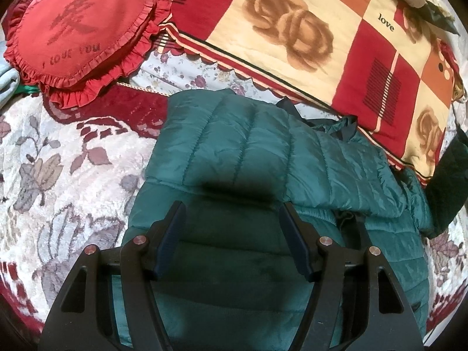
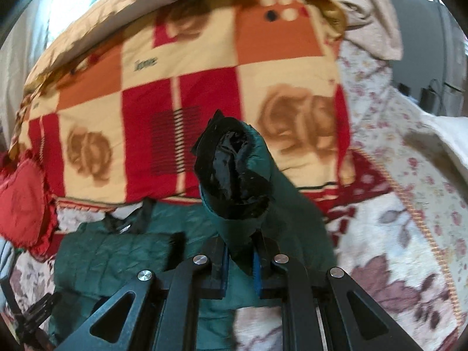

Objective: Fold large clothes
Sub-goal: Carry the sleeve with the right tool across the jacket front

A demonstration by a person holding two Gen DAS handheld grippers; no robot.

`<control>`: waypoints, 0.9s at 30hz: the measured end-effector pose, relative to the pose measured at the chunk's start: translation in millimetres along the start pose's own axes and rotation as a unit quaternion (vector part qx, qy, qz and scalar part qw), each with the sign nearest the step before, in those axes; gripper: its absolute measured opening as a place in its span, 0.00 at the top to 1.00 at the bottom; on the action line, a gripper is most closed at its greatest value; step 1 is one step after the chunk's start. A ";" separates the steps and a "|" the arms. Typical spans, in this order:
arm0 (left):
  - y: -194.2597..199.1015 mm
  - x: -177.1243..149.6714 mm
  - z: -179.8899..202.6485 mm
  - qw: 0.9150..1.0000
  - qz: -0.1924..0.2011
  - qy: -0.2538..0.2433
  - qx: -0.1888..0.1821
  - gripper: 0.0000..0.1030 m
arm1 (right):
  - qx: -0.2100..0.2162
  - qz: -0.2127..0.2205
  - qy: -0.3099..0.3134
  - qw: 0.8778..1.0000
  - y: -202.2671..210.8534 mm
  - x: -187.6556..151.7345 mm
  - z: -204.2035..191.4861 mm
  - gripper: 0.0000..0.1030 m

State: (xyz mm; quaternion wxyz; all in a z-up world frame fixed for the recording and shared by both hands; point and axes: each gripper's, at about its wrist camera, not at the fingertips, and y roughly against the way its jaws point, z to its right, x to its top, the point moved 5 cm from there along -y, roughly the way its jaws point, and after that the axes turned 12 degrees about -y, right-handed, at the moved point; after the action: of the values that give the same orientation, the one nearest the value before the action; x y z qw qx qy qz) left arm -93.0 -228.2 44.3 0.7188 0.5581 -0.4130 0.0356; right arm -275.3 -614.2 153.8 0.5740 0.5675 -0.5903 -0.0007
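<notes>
So the green puffer jacket (image 1: 234, 152) lies just in front of the checked quilt (image 1: 292, 29) (partly folded), left gripper (image 1: 232, 219) spread above it, right gripper (image 2: 241, 251) clamping its sleeve cuff (image 2: 234, 169)

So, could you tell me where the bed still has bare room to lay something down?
Free: the floral bedspread left of the green jacket, below the heart pillow, and the patch right of the sleeve. Crowded: the checked quilt behind.
</notes>
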 end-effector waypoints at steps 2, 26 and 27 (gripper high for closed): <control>0.6 -0.3 -0.8 1.000 -0.001 0.000 0.000 0.35 | 0.009 -0.010 0.009 1.000 -6.3 -8.9 -13.8 0.89; 5.2 3.7 -13.0 1.000 -0.001 0.021 -0.006 0.35 | 0.103 -0.115 0.037 0.987 -64.8 -97.8 -142.7 0.90; 5.1 3.7 -12.9 1.000 -0.001 0.021 -0.006 0.35 | 0.107 -0.120 0.038 0.986 -66.8 -101.8 -148.1 0.90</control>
State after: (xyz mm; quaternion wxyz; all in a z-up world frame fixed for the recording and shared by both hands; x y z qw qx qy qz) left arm -86.0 -217.0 50.2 0.7308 0.5533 -0.3974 0.0442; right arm -161.0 -473.4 91.8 0.5278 0.6917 -0.4926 0.0153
